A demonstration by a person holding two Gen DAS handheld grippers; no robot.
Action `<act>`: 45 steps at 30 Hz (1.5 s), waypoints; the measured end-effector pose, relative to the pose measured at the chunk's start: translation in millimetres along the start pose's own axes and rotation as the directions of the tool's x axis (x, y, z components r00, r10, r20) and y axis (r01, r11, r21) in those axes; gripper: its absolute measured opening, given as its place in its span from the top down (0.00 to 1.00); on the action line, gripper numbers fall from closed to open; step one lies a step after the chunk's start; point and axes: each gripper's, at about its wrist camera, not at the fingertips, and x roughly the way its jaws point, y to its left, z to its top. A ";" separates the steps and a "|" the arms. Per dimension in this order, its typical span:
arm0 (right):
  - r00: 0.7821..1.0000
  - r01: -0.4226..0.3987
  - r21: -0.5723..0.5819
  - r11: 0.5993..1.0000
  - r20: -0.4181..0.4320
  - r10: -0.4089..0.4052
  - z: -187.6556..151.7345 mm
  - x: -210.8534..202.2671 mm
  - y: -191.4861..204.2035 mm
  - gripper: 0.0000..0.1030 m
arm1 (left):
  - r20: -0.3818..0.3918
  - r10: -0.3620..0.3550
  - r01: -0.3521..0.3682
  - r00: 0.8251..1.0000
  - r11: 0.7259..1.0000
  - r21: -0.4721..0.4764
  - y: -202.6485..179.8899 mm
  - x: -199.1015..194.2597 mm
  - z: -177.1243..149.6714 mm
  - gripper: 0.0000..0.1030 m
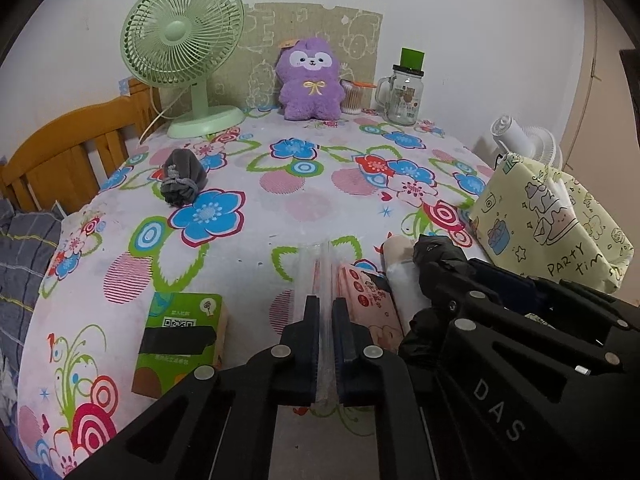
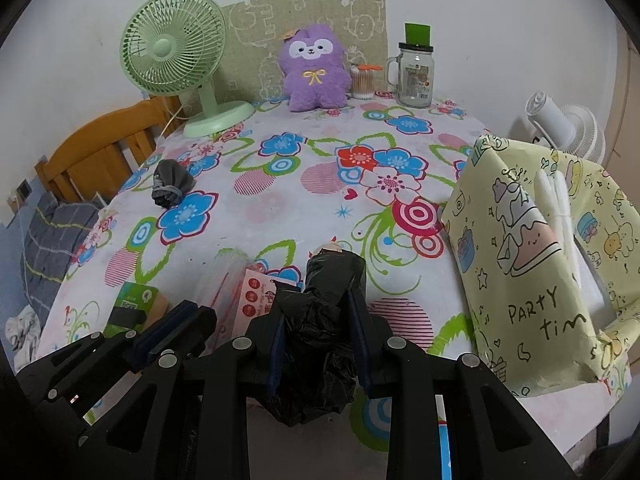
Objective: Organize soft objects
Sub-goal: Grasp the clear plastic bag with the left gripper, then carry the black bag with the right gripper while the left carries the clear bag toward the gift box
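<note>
"PARTY tim" on the yellow bag; "DAS" on the right tool.

Even, soft indoor light; weak shadow under the green fan. Strong fisheye curvature and black vignette toward frame corners. Focus sharp throughout, no glare.

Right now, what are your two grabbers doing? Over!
Left gripper shut, fingers together. Right gripper shut on black plastic roll. Yellow party bag close on the right. Grey pouch far left, untouched.
</note>
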 end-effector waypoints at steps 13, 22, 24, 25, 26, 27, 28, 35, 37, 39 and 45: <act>0.998 -0.015 -0.012 1.000 0.054 0.016 6.1 -29.3 1.8 0.69 | 0.050 0.029 -0.030 0.998 1.000 0.004 -7.6 -28.0 6.4 0.97; 0.995 -0.019 -0.028 0.999 0.093 0.021 12.6 -54.5 0.0 0.69 | 0.084 0.026 -0.026 0.996 1.000 0.004 -17.7 -49.4 13.5 0.97; 0.995 -0.018 -0.032 0.999 0.100 0.022 14.6 -59.7 -0.9 0.69 | 0.090 0.026 -0.027 0.996 1.000 0.006 -19.7 -54.0 16.0 0.97; 0.994 -0.018 -0.032 0.999 0.104 0.021 16.0 -62.9 -1.4 0.69 | 0.093 0.026 -0.027 0.995 1.000 0.007 -20.9 -55.9 17.3 0.97; 0.994 -0.017 -0.033 0.999 0.109 0.021 16.7 -65.6 -1.9 0.69 | 0.097 0.026 -0.027 0.995 1.000 0.008 -22.2 -58.6 18.8 0.97; 0.993 -0.018 -0.033 0.999 0.114 0.022 17.6 -68.2 -2.5 0.69 | 0.102 0.028 -0.029 0.994 1.000 0.010 -23.7 -61.4 20.4 0.97; 0.993 -0.020 -0.031 0.999 0.120 0.024 19.0 -71.9 -3.6 0.69 | 0.105 0.030 -0.031 0.994 0.999 0.013 -24.8 -63.9 21.1 0.97; 0.989 -0.023 -0.031 0.999 0.144 0.027 25.6 -86.1 -9.2 0.69 | 0.124 0.034 -0.037 0.992 0.999 0.021 -34.5 -76.0 29.0 0.97; 0.989 -0.023 -0.030 0.999 0.148 0.028 27.5 -88.8 -11.6 0.69 | 0.127 0.035 -0.038 0.991 0.999 0.024 -37.4 -77.4 30.8 0.97; 0.988 -0.024 -0.030 0.999 0.152 0.029 29.4 -91.4 -14.6 0.69 | 0.133 0.035 -0.039 0.990 0.999 0.028 -40.5 -79.4 32.8 0.97; 0.986 -0.023 -0.026 0.999 0.164 0.027 34.1 -97.3 -26.1 0.69 | 0.145 0.027 -0.032 0.989 0.999 0.034 -52.1 -80.1 37.7 0.97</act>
